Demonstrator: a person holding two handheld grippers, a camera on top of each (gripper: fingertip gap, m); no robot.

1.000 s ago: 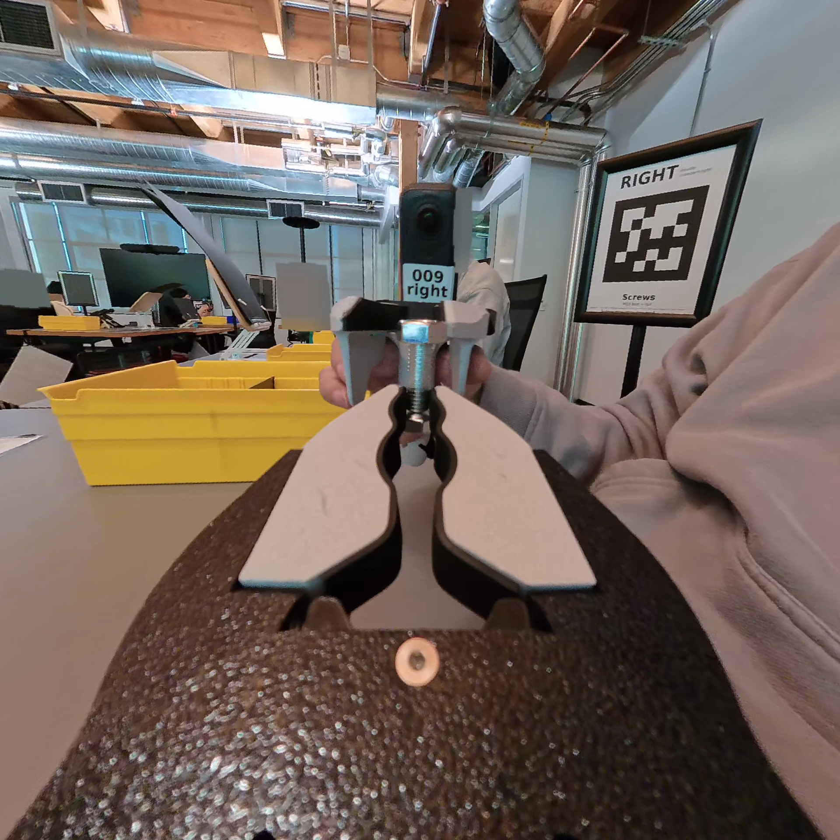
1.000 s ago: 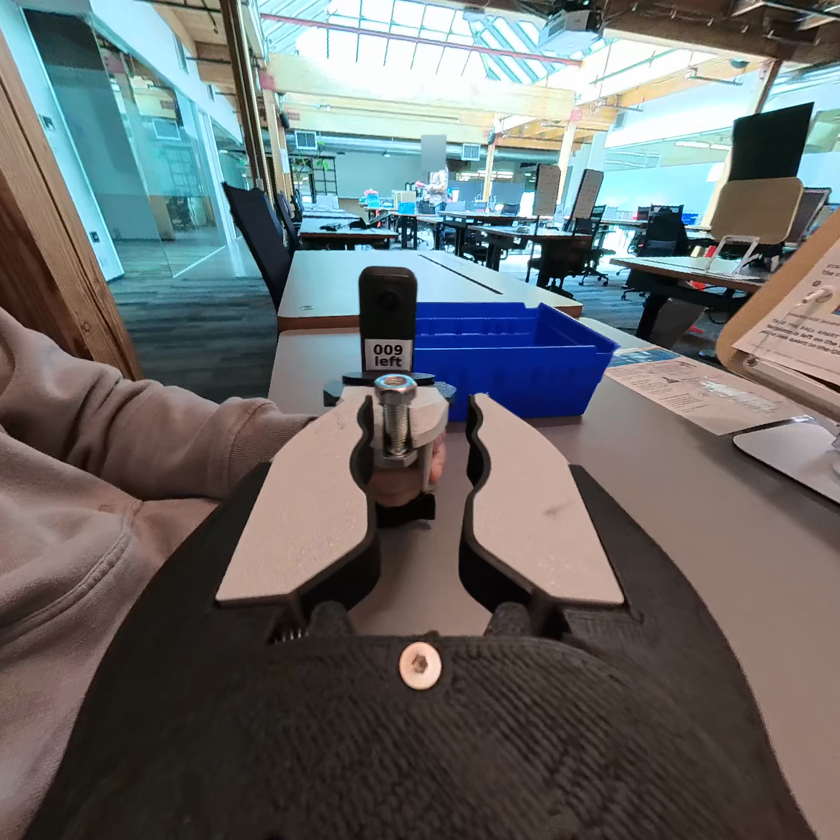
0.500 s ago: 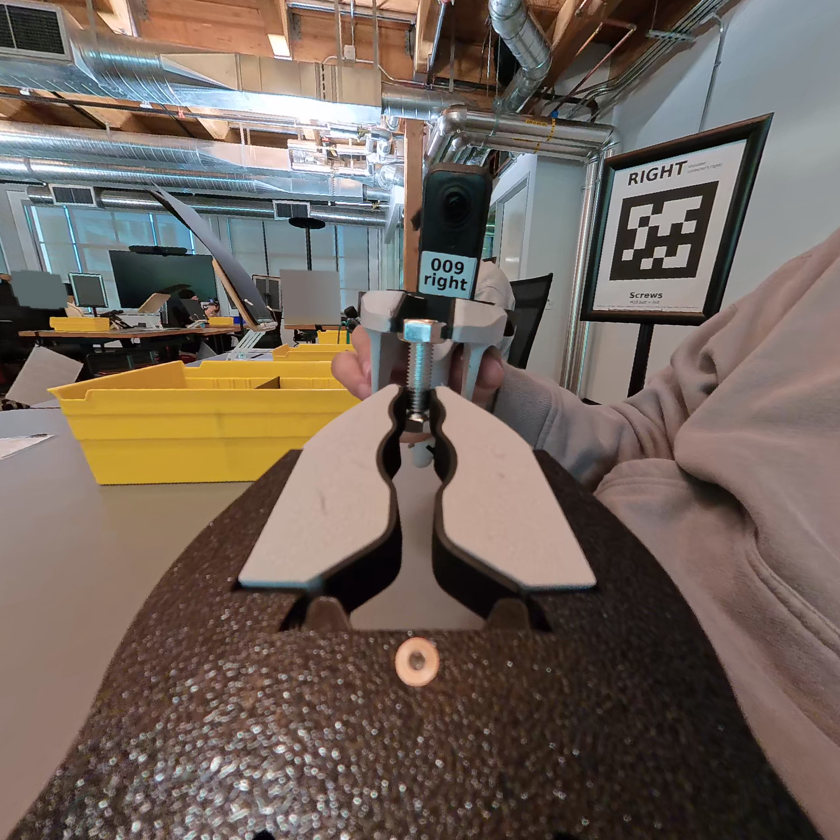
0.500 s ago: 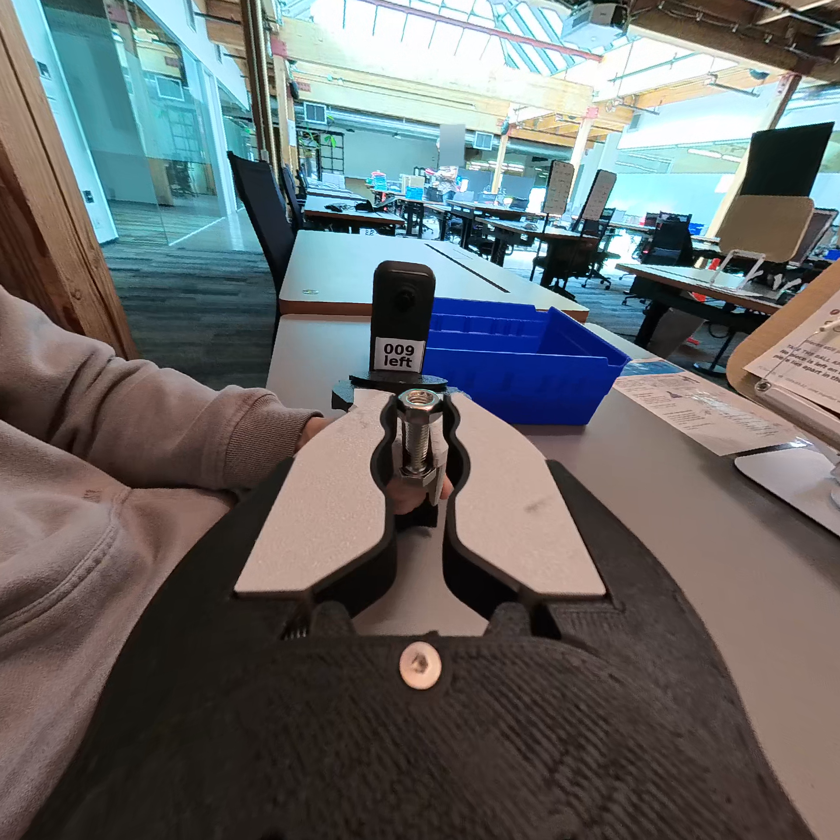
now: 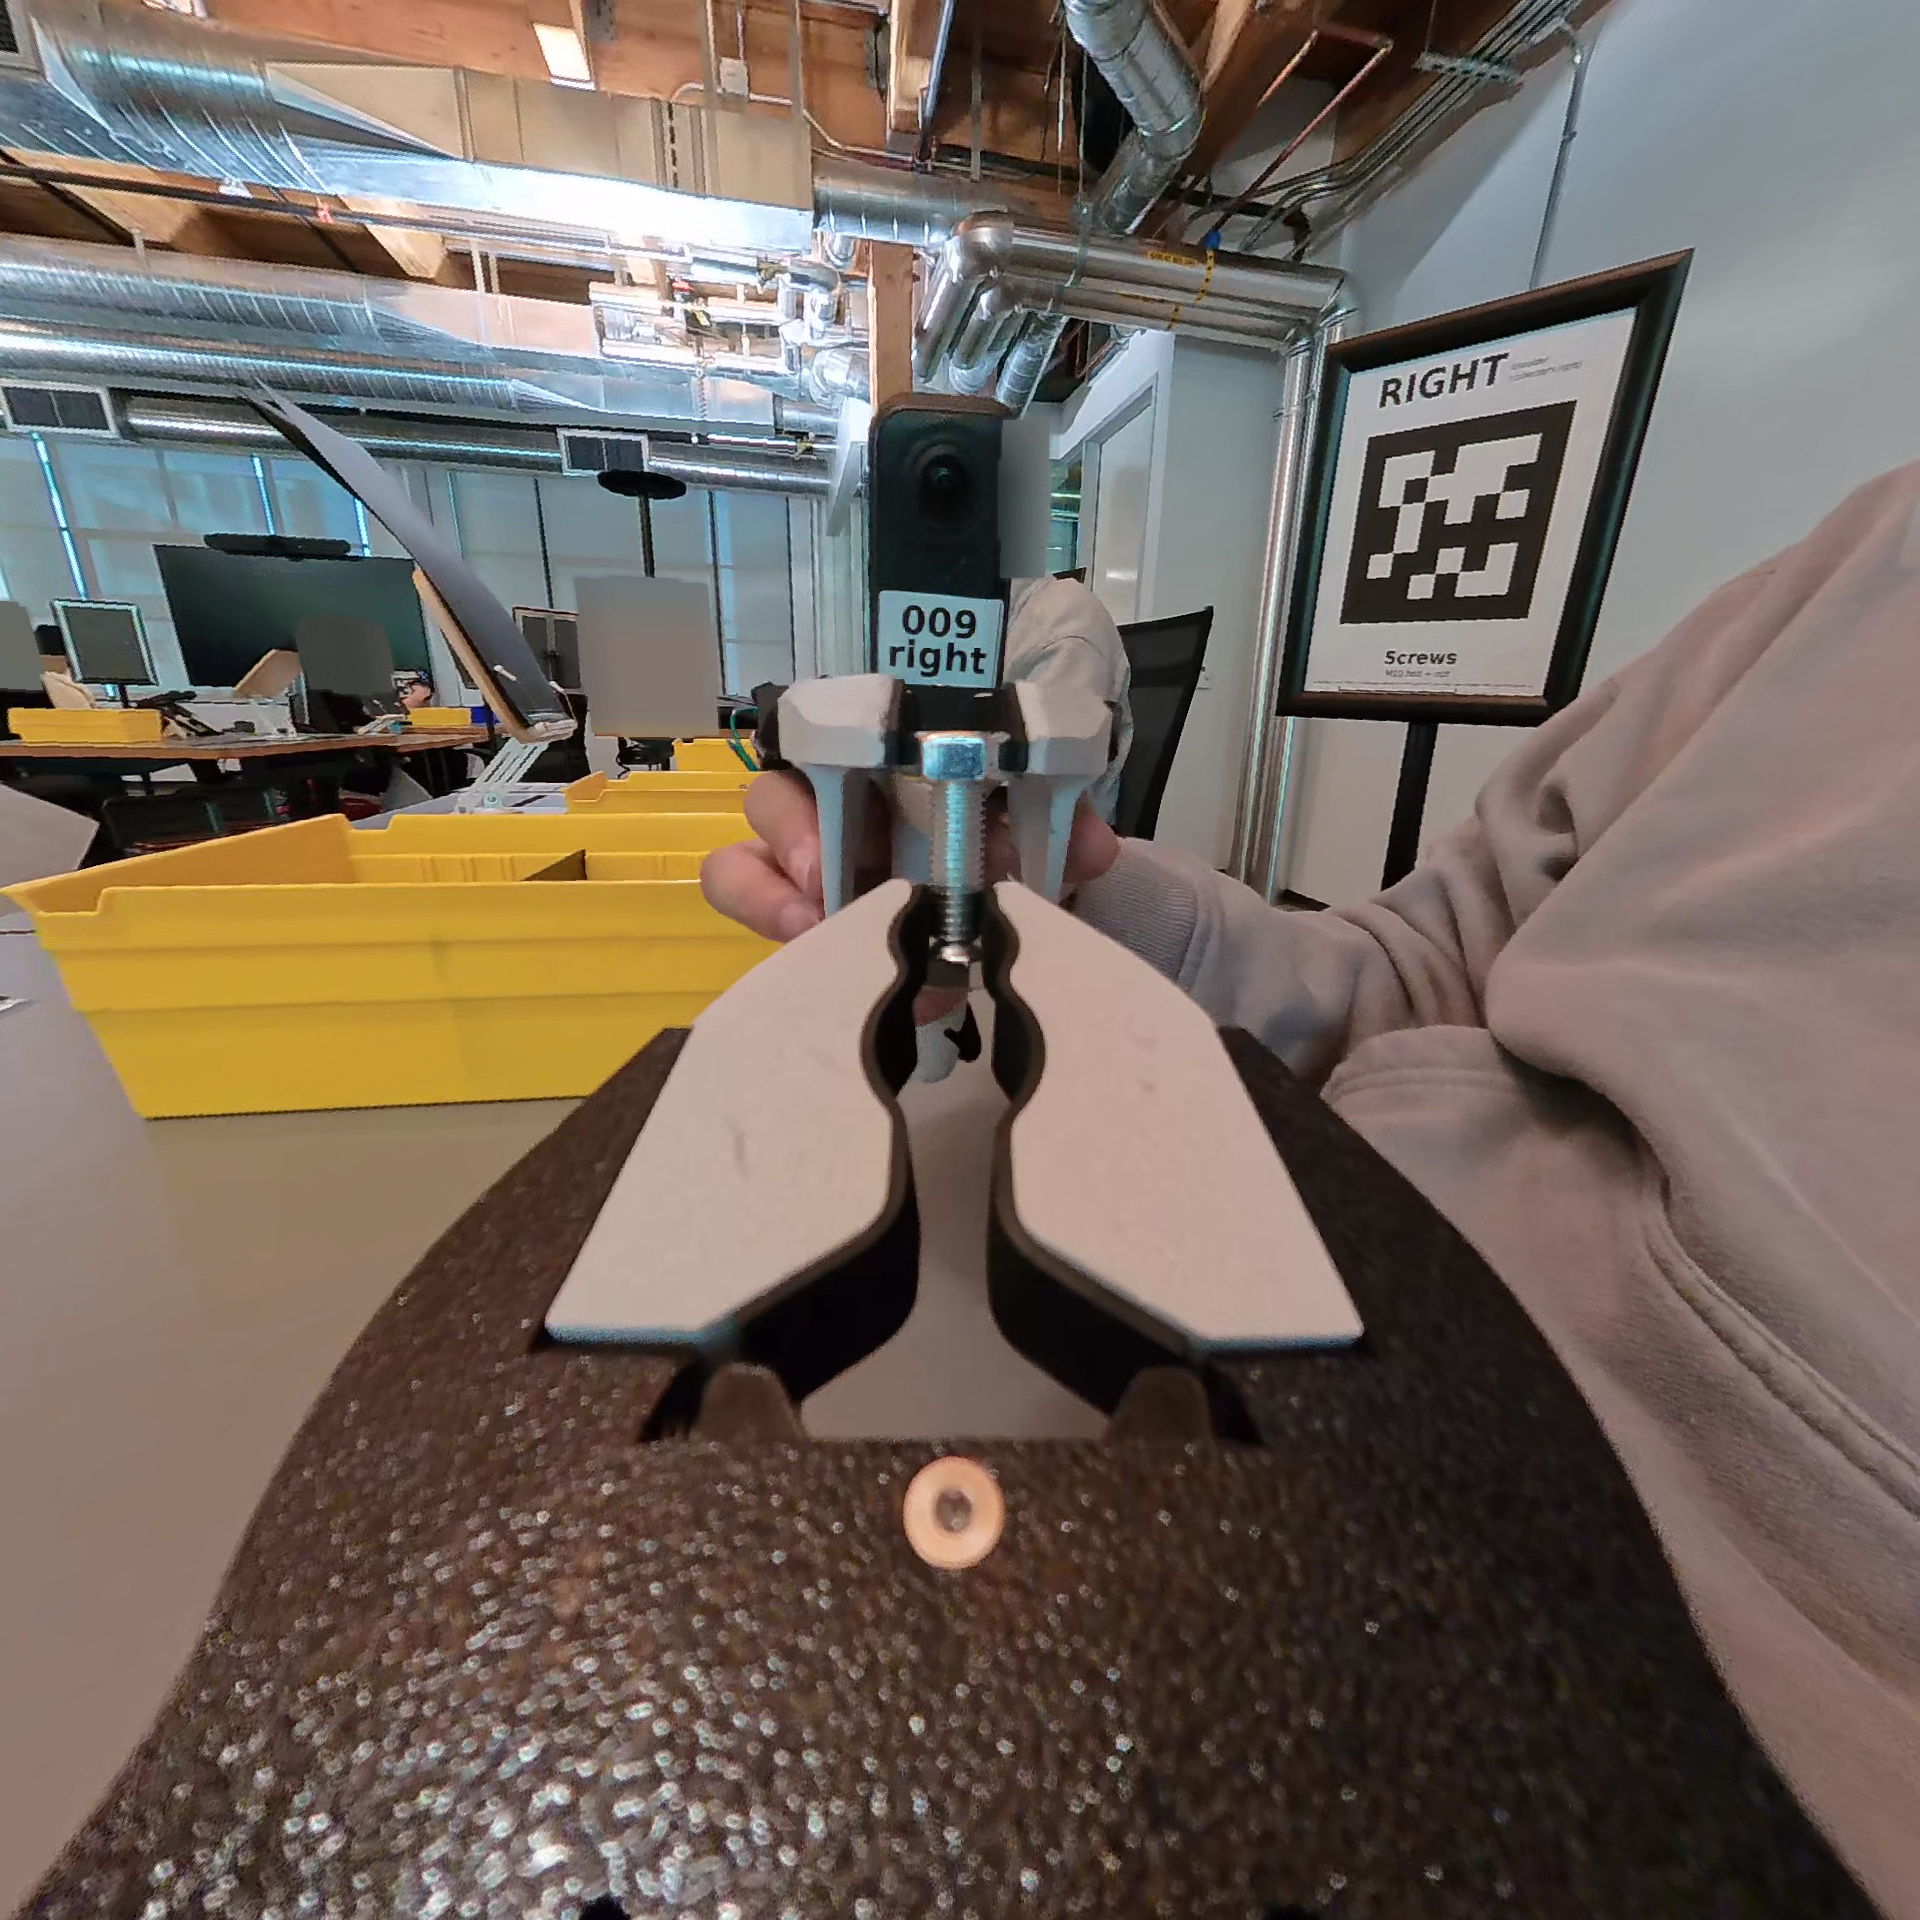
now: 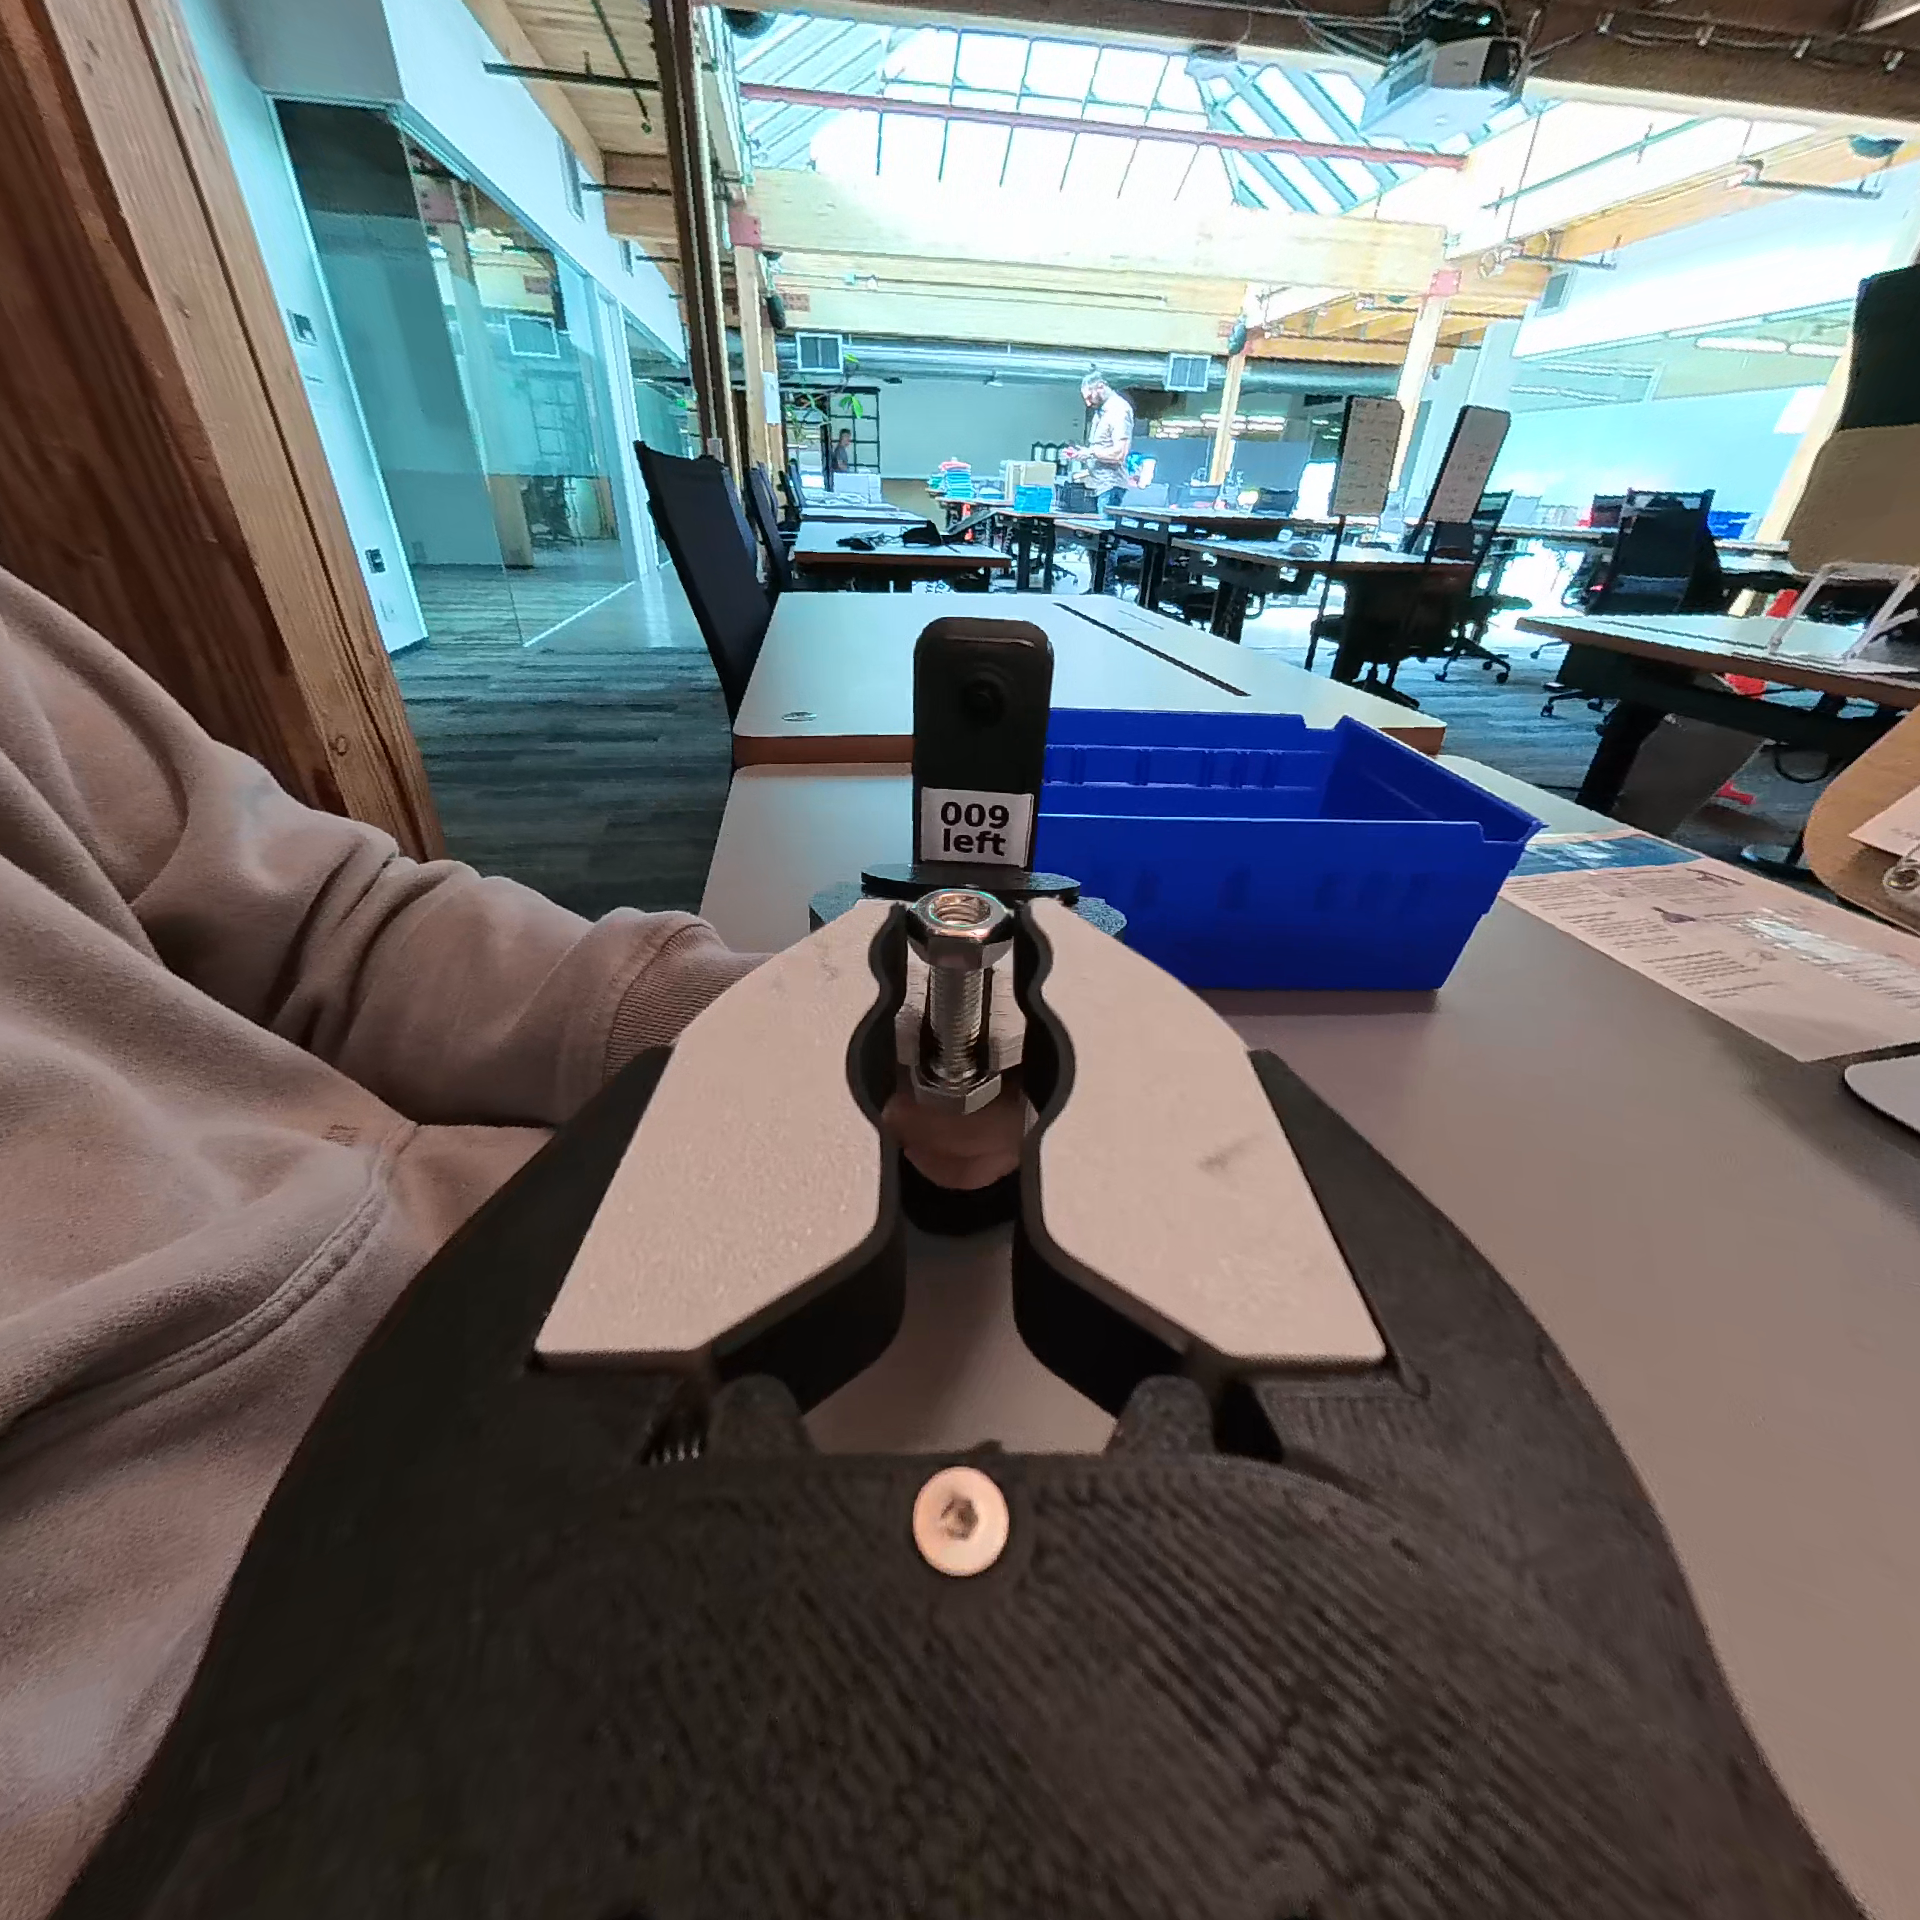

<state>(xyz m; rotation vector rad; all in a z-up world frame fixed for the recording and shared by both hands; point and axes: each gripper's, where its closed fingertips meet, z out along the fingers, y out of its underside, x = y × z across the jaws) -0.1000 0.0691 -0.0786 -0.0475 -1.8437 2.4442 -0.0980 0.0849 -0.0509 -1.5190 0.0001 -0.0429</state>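
A silver bolt (image 5: 954, 831) stands upright between the two grippers, which face each other above the grey table (image 5: 156, 1299). My left gripper (image 5: 954, 912) is shut on the lower part of its threaded shank, just above the hex head. A hex nut (image 5: 954, 755) sits on the bolt's top end. My right gripper (image 6: 958, 940) is shut on that nut (image 6: 958, 923), one pad against each side. The shank (image 6: 954, 1023) runs down between the right fingers to the left gripper's fingertips (image 6: 1003, 1055). A hand holds each gripper.
A yellow bin (image 5: 364, 966) stands on the table behind the left gripper's left finger. A blue bin (image 6: 1247, 883) stands beyond the right gripper. A printed sheet (image 6: 1714, 956) lies at the right. A framed sign on a stand (image 5: 1455, 499) is by the wall. The person's sleeve (image 5: 1558, 1039) fills one side. Left and right tips are no more than a few centimetres apart.
The right gripper's fingers were wide apart beside the bolt a second ago and have come together on the nut. The left gripper has kept its hold on the shank.
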